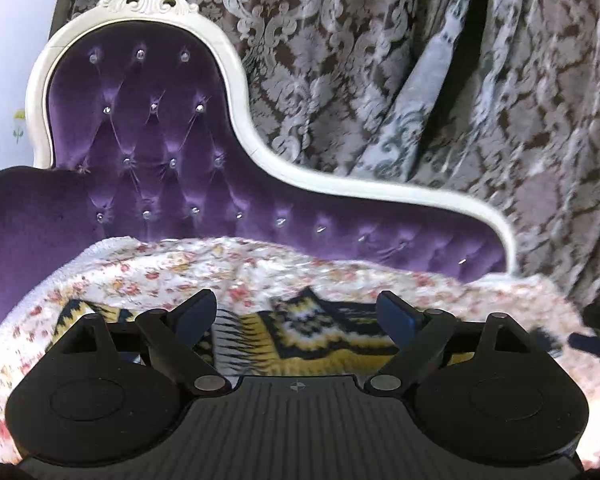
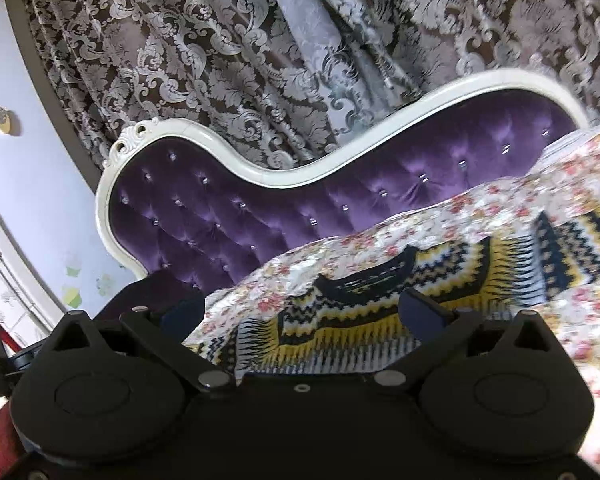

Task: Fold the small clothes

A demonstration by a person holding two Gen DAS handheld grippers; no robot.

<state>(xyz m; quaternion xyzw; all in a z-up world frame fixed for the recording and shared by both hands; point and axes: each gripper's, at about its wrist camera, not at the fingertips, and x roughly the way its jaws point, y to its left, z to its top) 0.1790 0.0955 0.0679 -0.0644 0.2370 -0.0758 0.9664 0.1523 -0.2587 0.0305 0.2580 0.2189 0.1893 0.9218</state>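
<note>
Left wrist view shows the left gripper (image 1: 298, 312) with its two dark fingers spread wide apart and nothing between the pads; it hangs above the garment (image 1: 300, 340) without touching it. The garment is a small knitted piece in navy, mustard yellow and white, worked in zigzag and diamond bands. It lies spread on a floral blanket (image 1: 228, 268), white with small red and pink blossoms, that covers the seat of a purple tufted chaise (image 1: 152, 140) with a white carved frame. In this view the garment sits at 6 o'clock, just past the fingertips, running from 8 o'clock to 4 o'clock; one dark-edged corner peaks up near the middle. At 3 o'clock, near the edge, a dark fingertip of the other tool shows, blurred.

From the right wrist view, the right gripper (image 2: 302, 312) also has its fingers held apart, empty, over the near part of the same garment (image 2: 380, 304). Here the knit stretches from 6 o'clock towards 3 o'clock across the blanket (image 2: 500, 200). A dark navy curved band, which looks like a neckline or hem, lies across the middle, with yellow and white chevron stripes below it and a broader zigzag panel at 3 o'clock. The cloth is rumpled in places, not flat. The chaise back (image 2: 260, 208) rises at 10 o'clock, and a patterned brown-and-silver curtain (image 2: 260, 60) fills 12 o'clock behind it.
</note>
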